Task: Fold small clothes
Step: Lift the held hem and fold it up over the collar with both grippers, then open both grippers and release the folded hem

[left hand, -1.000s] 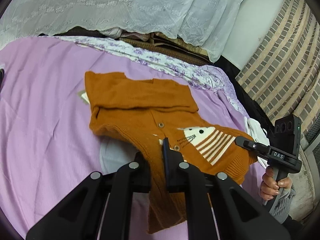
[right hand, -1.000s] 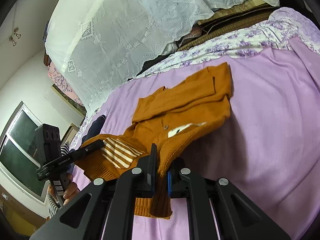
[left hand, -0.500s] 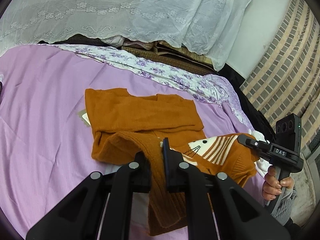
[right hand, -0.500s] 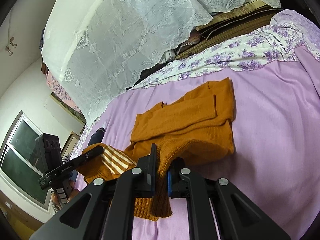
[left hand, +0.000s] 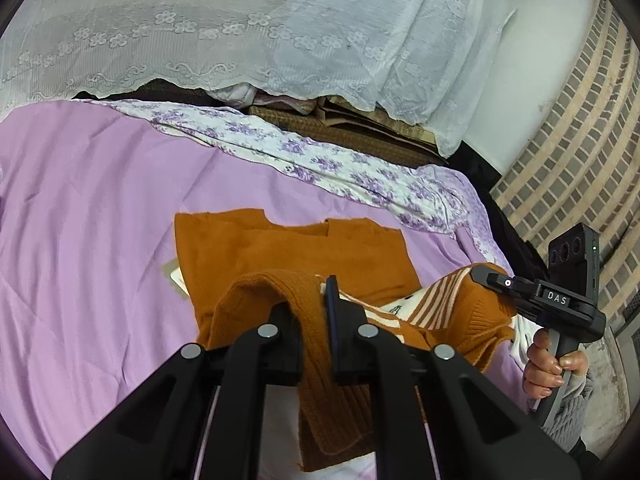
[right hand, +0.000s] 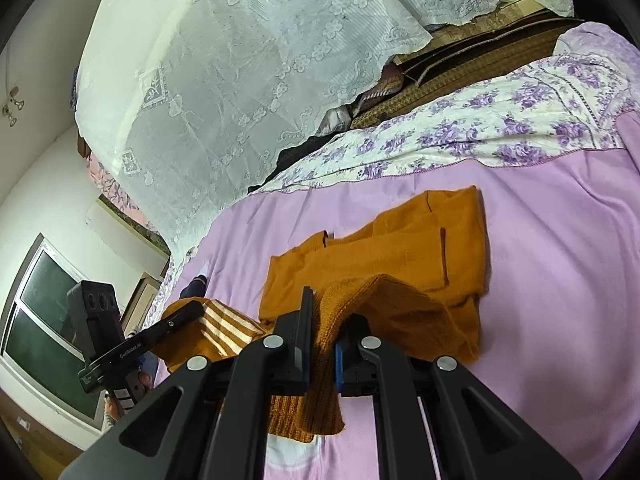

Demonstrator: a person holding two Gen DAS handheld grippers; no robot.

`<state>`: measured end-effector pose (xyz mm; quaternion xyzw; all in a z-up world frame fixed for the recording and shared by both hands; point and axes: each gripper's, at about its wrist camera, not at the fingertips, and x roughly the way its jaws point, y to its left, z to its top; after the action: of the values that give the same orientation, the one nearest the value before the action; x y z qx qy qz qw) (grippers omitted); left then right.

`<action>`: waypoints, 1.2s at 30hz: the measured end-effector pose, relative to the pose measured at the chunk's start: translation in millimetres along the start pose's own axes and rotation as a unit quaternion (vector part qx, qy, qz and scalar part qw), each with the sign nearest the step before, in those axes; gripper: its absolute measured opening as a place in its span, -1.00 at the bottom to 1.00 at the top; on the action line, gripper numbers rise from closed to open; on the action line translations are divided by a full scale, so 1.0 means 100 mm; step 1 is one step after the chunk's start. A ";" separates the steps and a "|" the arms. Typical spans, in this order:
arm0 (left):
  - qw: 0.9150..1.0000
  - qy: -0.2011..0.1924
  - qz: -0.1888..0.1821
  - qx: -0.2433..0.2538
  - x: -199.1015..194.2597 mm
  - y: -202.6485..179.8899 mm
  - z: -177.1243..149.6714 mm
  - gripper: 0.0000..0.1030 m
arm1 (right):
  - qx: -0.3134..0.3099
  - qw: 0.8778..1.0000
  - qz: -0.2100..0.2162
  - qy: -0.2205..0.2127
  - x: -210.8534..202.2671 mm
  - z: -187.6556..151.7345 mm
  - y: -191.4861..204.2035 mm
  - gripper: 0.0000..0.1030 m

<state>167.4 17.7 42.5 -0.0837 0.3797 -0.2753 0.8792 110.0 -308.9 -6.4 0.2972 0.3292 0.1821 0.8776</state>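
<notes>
Clearly the orange knit cardigan [left hand: 296,252] is soft and light, sagging between the two grips over the purple bed cover [left hand: 88,208]. Left tool [left hand: 316,312] and right tool [right hand: 324,328] each pinch its ribbed hem, the sensible place to hold.

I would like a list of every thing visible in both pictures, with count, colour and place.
orange knitted cardigan with striped animal patch: one, orange with white stripes, on the purple sheet, lower hem lifted by both claws
plain purple bed sheet: one, lilac, covers the bed
floral white-purple cloth: one, along the sheet's far edge
white lace cover: one, draped over a pile behind
brick-pattern wall: one, beige, right side
window: one, dark, left side
left claw: shut on the cardigan
right claw: shut on the cardigan
hand: one, holds the right claw's handle
</notes>
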 end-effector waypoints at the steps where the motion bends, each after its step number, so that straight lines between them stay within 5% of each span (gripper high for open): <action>1: 1.000 0.000 0.000 -0.003 0.02 0.02 0.02 -0.85 | 0.003 1.000 0.000 0.001 0.04 0.03 -0.01 -0.83; 18: 0.997 0.035 0.028 -0.064 0.77 0.58 0.29 -0.85 | 0.072 0.997 -0.020 0.016 0.73 0.37 -0.53 -0.83; 26: 0.991 0.072 0.034 -0.104 1.28 0.91 0.19 -0.80 | 0.101 0.994 -0.037 0.032 0.97 0.34 -0.88 -0.80; 31: 0.992 0.065 0.029 -0.101 1.26 0.92 0.16 -0.77 | 0.104 0.993 -0.033 0.037 1.00 0.31 -0.92 -0.68; 33: 0.993 0.059 0.036 -0.096 1.21 0.90 0.15 -0.71 | 0.099 0.994 -0.030 0.027 0.92 0.32 -0.88 -0.67; 36: 0.994 0.038 0.045 -0.090 1.04 0.86 0.16 -0.28 | 0.075 0.997 -0.031 0.001 0.70 0.36 -0.75 -0.50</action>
<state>273.4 31.6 -41.9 -0.1346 0.4394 -0.2032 0.8646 194.6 -343.7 -65.3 0.3519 0.3522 0.1295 0.8575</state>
